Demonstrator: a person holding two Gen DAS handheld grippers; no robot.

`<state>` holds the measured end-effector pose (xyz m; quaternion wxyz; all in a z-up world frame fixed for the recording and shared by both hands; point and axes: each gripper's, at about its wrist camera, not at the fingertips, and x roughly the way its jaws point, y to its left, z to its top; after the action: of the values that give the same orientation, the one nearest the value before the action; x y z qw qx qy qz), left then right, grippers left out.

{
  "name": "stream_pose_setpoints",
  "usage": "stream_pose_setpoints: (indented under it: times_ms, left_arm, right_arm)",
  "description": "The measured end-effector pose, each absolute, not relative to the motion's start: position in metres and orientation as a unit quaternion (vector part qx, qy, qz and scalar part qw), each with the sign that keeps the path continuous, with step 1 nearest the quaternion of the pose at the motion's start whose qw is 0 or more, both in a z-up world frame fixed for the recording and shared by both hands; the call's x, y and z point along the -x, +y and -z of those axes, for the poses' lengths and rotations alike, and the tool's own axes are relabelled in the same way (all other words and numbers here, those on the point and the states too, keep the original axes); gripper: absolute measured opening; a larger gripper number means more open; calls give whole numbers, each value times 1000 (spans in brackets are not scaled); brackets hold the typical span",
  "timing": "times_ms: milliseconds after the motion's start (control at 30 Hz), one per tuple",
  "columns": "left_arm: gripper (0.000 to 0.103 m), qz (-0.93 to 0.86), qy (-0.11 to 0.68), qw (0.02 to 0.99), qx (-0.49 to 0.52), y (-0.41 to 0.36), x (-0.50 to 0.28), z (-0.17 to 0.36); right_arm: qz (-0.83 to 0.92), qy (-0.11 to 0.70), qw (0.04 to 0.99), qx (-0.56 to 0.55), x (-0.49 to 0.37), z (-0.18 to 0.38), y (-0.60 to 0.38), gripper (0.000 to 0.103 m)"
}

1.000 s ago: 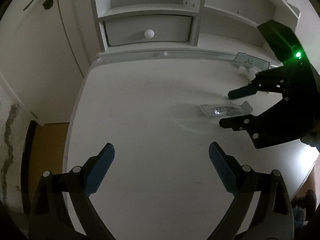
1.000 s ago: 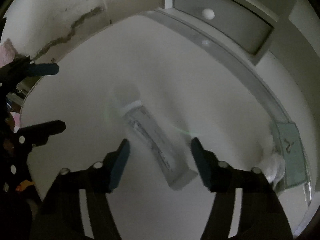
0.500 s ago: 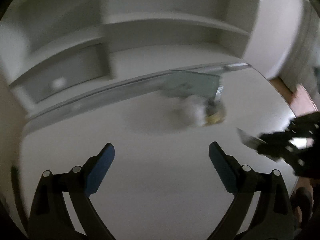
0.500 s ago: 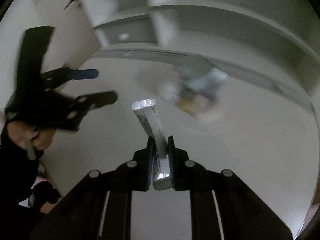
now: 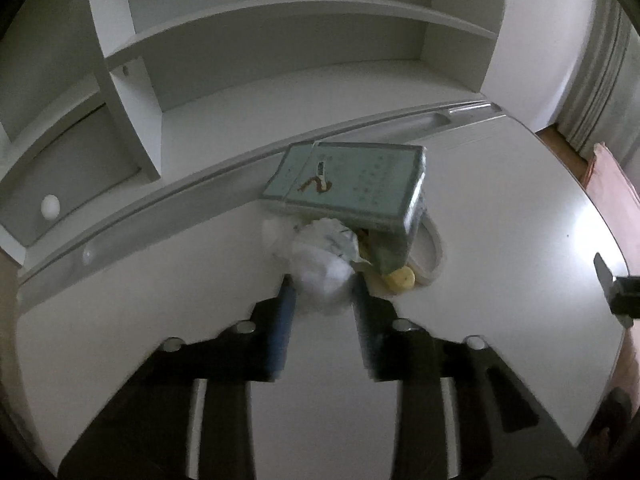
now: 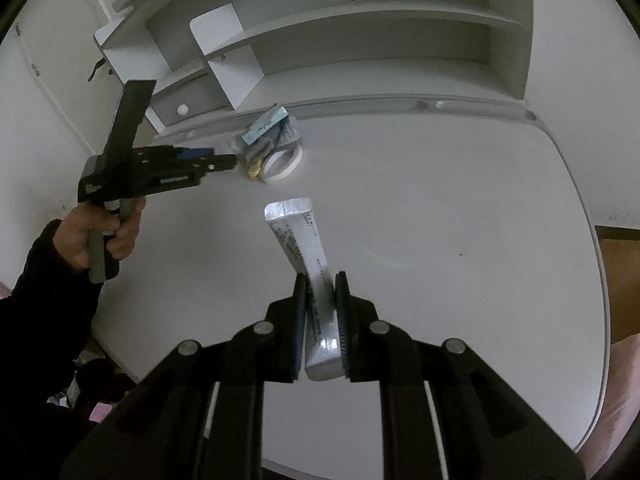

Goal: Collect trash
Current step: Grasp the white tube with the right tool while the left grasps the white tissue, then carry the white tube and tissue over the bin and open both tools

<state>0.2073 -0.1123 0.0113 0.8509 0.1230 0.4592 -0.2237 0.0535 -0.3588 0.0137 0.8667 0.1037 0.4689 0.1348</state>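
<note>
Paper ball sits right between the left gripper's jaws

Paper first, on the left of the scene. The crumpled paper ball (image 5: 320, 268) lies on the white tabletop (image 5: 500, 220), at the near edge of a small heap. The left gripper (image 5: 322, 300) points down at it from the near side. Its jaws are closing now, one blue pad on the left of the ball and one on the right. The ball is soft and round, with no long side, so I think any squeeze across it will do. I cannot tell if the pads press it yet.

Just behind the ball, on the far side, is a pale green box (image 5: 352, 184) leaning on the heap. A yellow bit (image 5: 400, 280) and a ring of tape (image 5: 430, 252) lie just to the right of the ball. They are very near, so the right jaw could bump them.

Further right, the right gripper (image 6: 320, 304) is closed tight on a flat silver packet (image 6: 300, 240). The packet is long and sticks up and away from the jaws, off the tabletop. The right gripper is well apart from the heap, so the left one is the nearer for the ball.
</note>
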Motion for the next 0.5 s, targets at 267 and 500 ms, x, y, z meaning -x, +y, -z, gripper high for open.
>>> stream_pose_setpoints:
  times_ms: [267,500]
  left_arm:
    - [21,211,420,873,-134,-124,-159,-52]
    - [21,337,392,842,-155,-241,-100,-68]
  right_arm:
    - [-80,440,882,-146,-13,-12,-410,14]
    - [68,419,885,-191,65,3,-502,15]
